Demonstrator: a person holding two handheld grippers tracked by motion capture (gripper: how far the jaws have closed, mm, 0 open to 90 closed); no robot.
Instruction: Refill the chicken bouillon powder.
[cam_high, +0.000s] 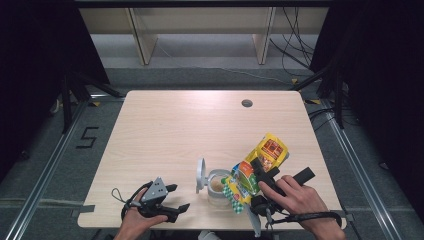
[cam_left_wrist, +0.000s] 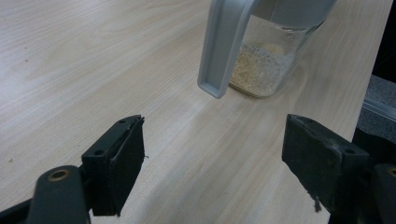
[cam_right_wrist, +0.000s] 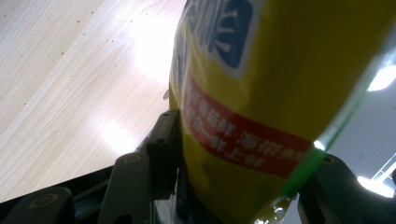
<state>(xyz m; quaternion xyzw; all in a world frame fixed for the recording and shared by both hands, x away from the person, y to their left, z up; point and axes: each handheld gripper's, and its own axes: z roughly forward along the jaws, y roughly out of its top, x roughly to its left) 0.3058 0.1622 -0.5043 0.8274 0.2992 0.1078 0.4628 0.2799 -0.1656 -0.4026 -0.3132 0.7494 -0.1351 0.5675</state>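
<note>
Jaws of the right gripper (cam_high: 264, 176) squeeze a shiny yellow snack bag (cam_high: 257, 167), tipped over a clear glass jar (cam_high: 218, 188). Left gripper (cam_high: 175, 199) rests open on the wooden table (cam_high: 165, 125).

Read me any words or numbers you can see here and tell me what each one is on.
"5": black figure on the grey floor left of the table.
Red band with white Chinese characters on the yellow bag: too blurred to read.
White characters on the bag's blue patch: cut off, unreadable.
Print on the bag in the high view: too small.
</note>
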